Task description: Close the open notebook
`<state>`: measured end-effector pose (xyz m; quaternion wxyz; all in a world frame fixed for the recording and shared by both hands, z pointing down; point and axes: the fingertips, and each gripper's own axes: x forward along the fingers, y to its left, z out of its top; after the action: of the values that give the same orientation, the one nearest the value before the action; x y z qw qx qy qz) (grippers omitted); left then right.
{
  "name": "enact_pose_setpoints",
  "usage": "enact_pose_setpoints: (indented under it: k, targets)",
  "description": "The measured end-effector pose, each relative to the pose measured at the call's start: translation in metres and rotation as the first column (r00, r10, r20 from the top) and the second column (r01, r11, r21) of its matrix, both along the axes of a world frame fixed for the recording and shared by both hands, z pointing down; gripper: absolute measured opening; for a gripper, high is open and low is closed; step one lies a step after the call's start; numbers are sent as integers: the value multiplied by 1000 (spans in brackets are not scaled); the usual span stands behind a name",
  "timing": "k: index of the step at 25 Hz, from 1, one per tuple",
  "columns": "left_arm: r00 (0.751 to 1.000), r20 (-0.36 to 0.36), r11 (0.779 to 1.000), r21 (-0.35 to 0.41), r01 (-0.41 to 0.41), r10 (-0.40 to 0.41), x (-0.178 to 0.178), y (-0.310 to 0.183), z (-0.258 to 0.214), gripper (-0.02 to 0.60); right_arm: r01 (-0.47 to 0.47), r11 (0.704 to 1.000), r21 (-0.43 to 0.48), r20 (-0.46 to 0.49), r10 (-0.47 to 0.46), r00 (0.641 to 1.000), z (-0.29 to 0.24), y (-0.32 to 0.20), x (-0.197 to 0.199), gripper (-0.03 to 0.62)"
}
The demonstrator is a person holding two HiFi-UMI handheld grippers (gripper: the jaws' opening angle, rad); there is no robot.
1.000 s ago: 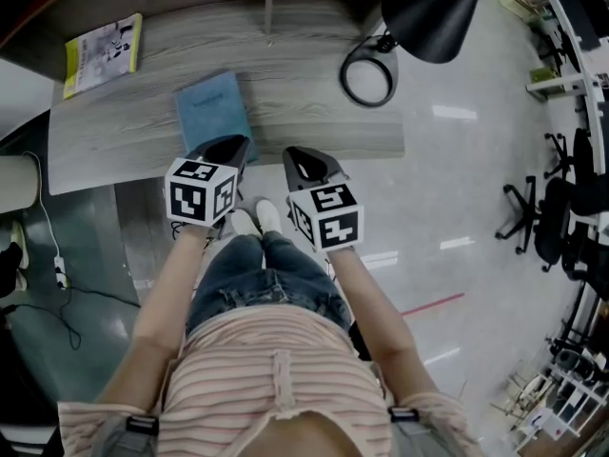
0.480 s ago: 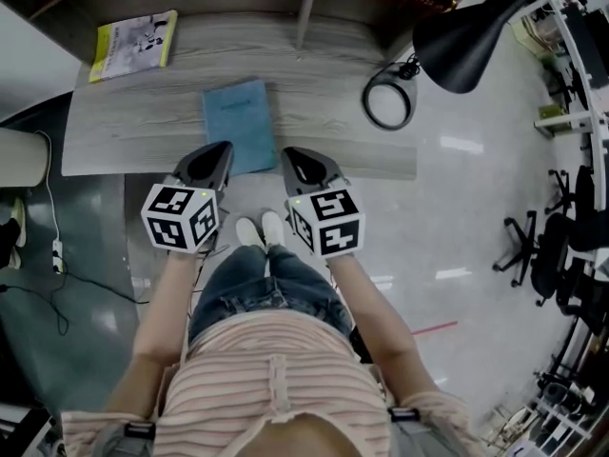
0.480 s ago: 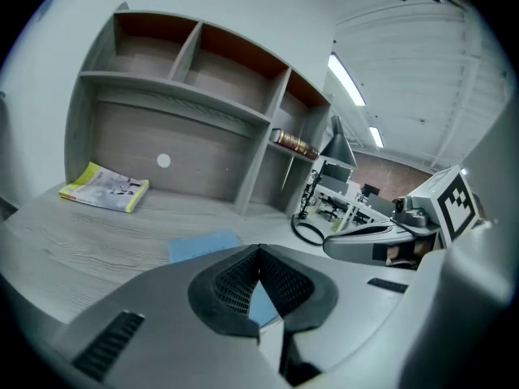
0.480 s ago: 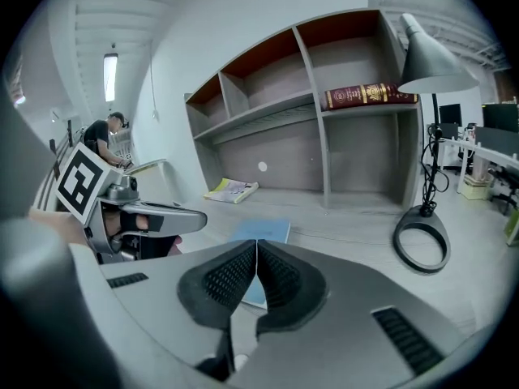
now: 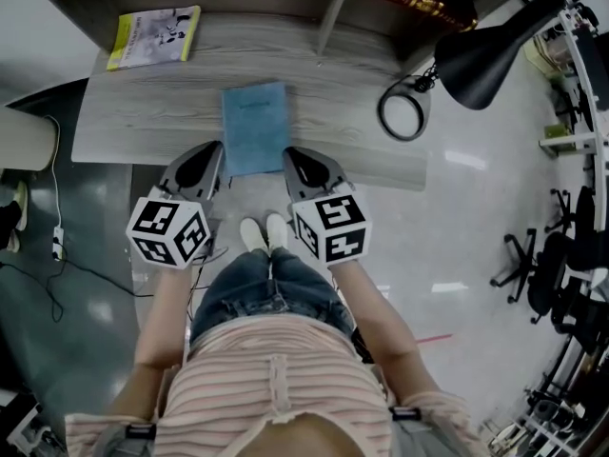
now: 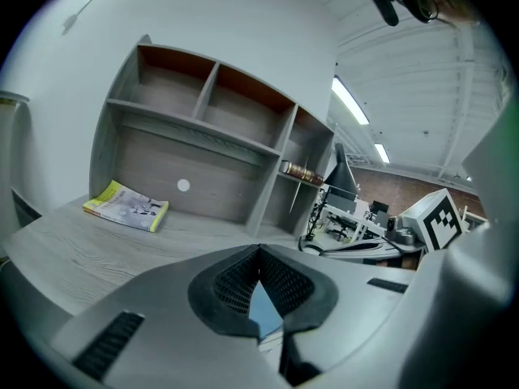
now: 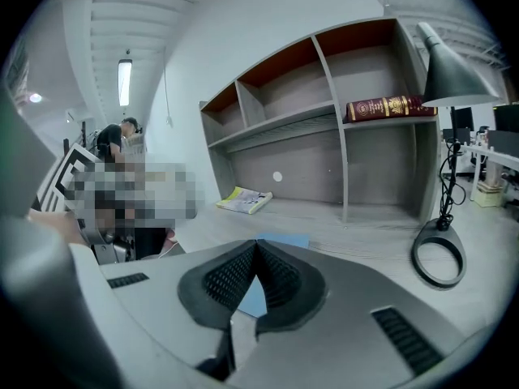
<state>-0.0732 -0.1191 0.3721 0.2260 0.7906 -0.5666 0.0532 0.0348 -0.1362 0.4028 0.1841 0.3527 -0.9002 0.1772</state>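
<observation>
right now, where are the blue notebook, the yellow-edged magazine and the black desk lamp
blue notebook (image 5: 255,127), head view, middle of its cover
yellow-edged magazine (image 5: 155,36), head view, middle of its front
black desk lamp (image 5: 481,62), head view, on its shade

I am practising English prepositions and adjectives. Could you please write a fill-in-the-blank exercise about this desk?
1. The blue notebook lies ____ on the desk.
2. In the head view, the yellow booklet is at the desk's far ____ corner.
3. The dark red book lies on a ____.
4. The left gripper, fingers together, holds ____.
Missing words: closed; left; shelf; nothing.
</observation>
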Motion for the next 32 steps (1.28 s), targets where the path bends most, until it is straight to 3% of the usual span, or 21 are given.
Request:
enact_pose_setpoints:
  k: [13,26,32]
  targets:
    - [997,16,994,83,74,-75,-35,23,-30,11,56,993,108,79,-65,995,-48,6,-27,17]
    - [992,7,988,94,125,-126,-59,41,-31,11,70,985,160,85,-85,993,-56,11,-34,17]
    - [991,37,988,88,129,-132,-66,47,-28,11,83,981,174,84,-98,992,-59,13,-38,17]
